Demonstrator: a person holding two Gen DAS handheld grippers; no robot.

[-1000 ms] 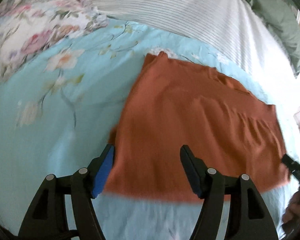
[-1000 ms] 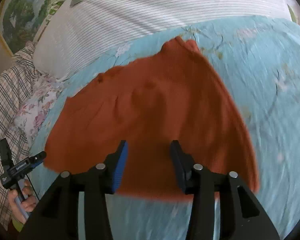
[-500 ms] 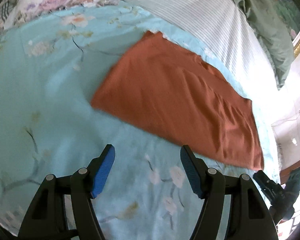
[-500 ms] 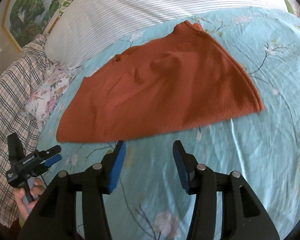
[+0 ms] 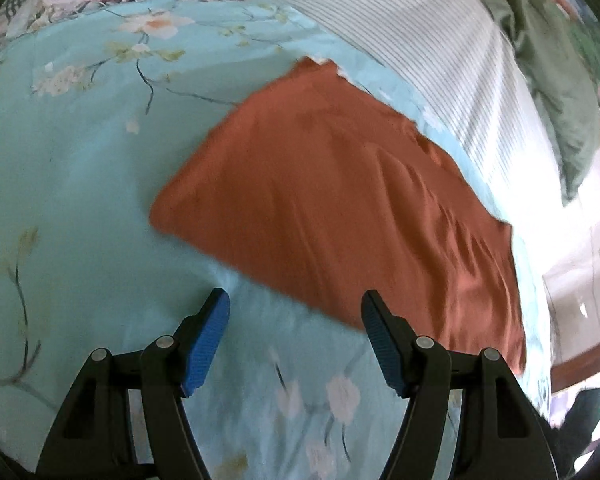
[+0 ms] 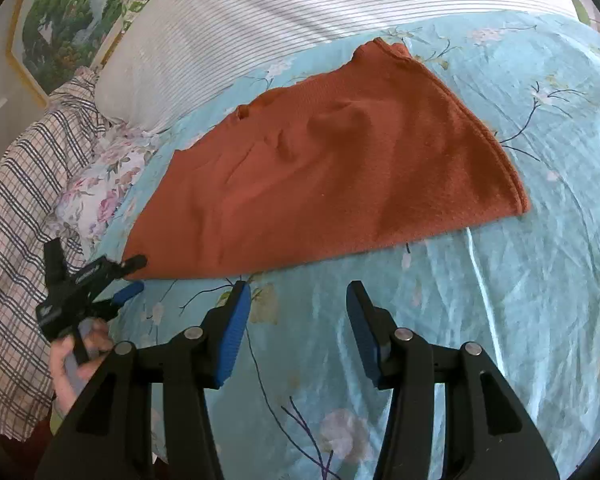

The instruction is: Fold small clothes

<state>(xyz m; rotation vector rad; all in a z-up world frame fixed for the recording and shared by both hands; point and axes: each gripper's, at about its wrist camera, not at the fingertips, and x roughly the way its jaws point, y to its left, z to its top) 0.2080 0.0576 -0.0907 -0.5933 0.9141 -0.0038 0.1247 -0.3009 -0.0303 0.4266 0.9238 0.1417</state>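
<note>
A rust-orange knit garment [image 5: 340, 208] lies flat on the light blue floral bedspread [image 5: 80, 184], folded over with a hemmed edge at its right end in the right wrist view [image 6: 332, 176]. My left gripper [image 5: 296, 312] is open and empty, just short of the garment's near edge. My right gripper [image 6: 298, 300] is open and empty, a little short of the garment's near edge. The left gripper also shows in the right wrist view [image 6: 134, 274], open, at the garment's left corner.
A white striped pillow [image 6: 260, 24] lies behind the garment. A plaid cloth [image 6: 16, 208] and a floral pillow [image 6: 96, 184] are at the left. A green cloth [image 5: 556, 72] lies at the far right of the bed. A framed picture [image 6: 60, 20] hangs behind.
Both grippers have pulled back from over the garment, which now lies flat ahead of them. The left gripper has since come back closer to the near edge.
</note>
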